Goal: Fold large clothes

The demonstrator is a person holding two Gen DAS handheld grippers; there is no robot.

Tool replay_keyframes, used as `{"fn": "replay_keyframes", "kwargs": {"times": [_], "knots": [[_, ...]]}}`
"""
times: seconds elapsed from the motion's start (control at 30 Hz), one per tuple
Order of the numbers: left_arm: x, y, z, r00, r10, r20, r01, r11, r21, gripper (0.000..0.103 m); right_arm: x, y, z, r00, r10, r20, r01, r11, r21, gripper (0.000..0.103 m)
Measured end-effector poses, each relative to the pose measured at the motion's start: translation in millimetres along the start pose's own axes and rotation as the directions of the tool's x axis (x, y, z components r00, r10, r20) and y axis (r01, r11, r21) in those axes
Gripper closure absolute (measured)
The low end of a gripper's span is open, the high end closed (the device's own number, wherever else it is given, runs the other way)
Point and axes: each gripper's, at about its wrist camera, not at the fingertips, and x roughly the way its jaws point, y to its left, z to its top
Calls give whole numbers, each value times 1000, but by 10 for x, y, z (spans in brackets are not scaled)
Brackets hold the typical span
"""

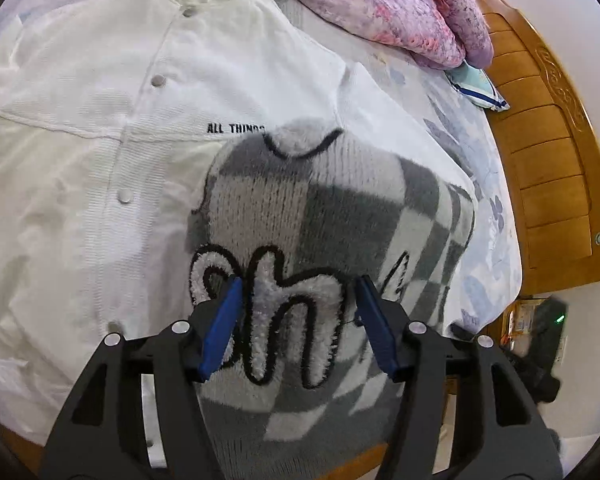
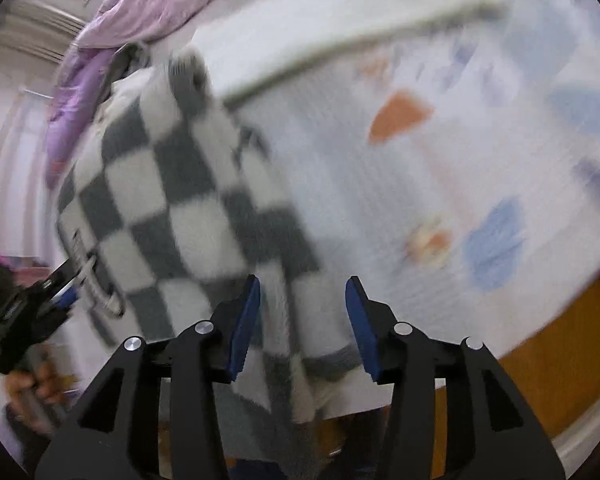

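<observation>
A grey and white checkered fuzzy sweater (image 1: 332, 216) with looped white letters lies on the bed, partly over a white snap-button jacket (image 1: 100, 128). My left gripper (image 1: 298, 312) is open, its blue pads either side of the sweater's lettering near the bed's front edge. In the blurred right wrist view the same sweater (image 2: 172, 200) hangs over the bed edge. My right gripper (image 2: 302, 312) is open around the sweater's lower edge. The left gripper (image 2: 40, 304) shows at the far left of that view, held by a hand.
A pink and purple quilt (image 1: 396, 8) is bunched at the bed's far side. A wooden footboard (image 1: 548, 160) stands at the right. The flowered bedsheet (image 2: 440, 160) spreads right of the sweater. A dark device with a green light (image 1: 556, 320) sits below the footboard.
</observation>
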Motion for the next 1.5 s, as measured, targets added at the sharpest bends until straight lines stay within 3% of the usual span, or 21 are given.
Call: {"fn": "replay_keyframes", "kwargs": {"times": [0.07, 0.13, 0.2, 0.3, 0.4, 0.43, 0.5, 0.57, 0.63, 0.67, 0.73, 0.8, 0.87, 0.97, 1.07, 1.2, 1.3, 1.37, 1.43, 1.5], "knots": [[-203, -98, 14, 999, -3, 38, 2, 1000, 31, 44, -142, 197, 103, 996, 75, 57, -72, 996, -50, 62], [-329, -225, 72, 998, -31, 62, 27, 998, 50, 44, -156, 529, 227, 988, 144, 63, -134, 980, -144, 78], [-338, -423, 170, 996, -51, 66, 44, 993, 111, 44, -31, 900, 343, 980, 193, 42, -178, 954, -240, 84], [-42, -581, 305, 999, 8, 36, -14, 984, 179, 44, 256, 1204, 491, 989, 135, 53, -110, 937, -333, 86], [406, -512, 502, 998, 60, -18, -56, 983, 177, 45, 806, 1137, 672, 1000, 13, 8, -10, 953, -302, 92], [548, -455, 573, 996, 75, -42, -67, 983, 169, 49, 996, 1036, 747, 1000, 5, -23, -11, 966, -260, 95], [727, -326, 683, 995, 63, -71, -54, 992, 118, 74, 1197, 874, 873, 999, 1, -46, -10, 978, -209, 95], [804, -218, 782, 996, 30, -88, -24, 997, 68, 86, 1262, 773, 953, 998, 13, -60, -23, 985, -171, 95], [810, -166, 831, 995, 14, -98, -11, 1000, 29, 88, 1260, 739, 981, 997, 23, -73, -35, 986, -163, 95], [783, -170, 830, 995, 12, -98, -9, 1000, 30, 88, 1202, 744, 971, 997, 36, -72, -47, 984, -170, 95], [659, -198, 776, 996, -20, -89, 24, 999, 37, 76, 941, 697, 921, 992, 107, -61, -114, 984, -139, 91], [432, -248, 662, 995, -88, -48, 91, 994, 54, 43, 666, 603, 759, 982, 180, -55, -185, 979, -89, 89], [214, -300, 496, 998, -61, -19, 63, 993, 104, 36, 449, 481, 528, 973, 223, -52, -226, 973, -57, 80], [-6, -252, 206, 999, -32, 1, 32, 993, 115, 36, 294, 279, 19, 953, 278, -123, -283, 959, -22, 77], [-122, -134, -144, 1000, 6, -8, -5, 997, 81, 35, 432, 203, -313, 943, 267, -198, -274, 962, -7, 78], [-74, 48, -541, 997, 36, -64, -37, 999, -13, 35, 712, 8, -502, 951, 240, -193, -241, 970, 16, 91], [1, 136, -731, 992, 75, -99, -81, 995, -61, 32, 559, -100, -463, 925, 343, -162, -328, 938, 113, 85], [22, 141, -845, 988, 124, -95, -128, 991, -41, 29, 357, -214, -504, 927, 360, -110, -346, 930, 128, 65], [58, 151, -958, 983, 150, -107, -154, 988, -30, 29, 91, -436, -616, 935, 354, -19, -348, 925, 151, 38], [103, 191, -1032, 980, 152, -128, -160, 986, -52, 29, 41, -637, -716, 943, 333, -16, -326, 931, 164, 32]]}}
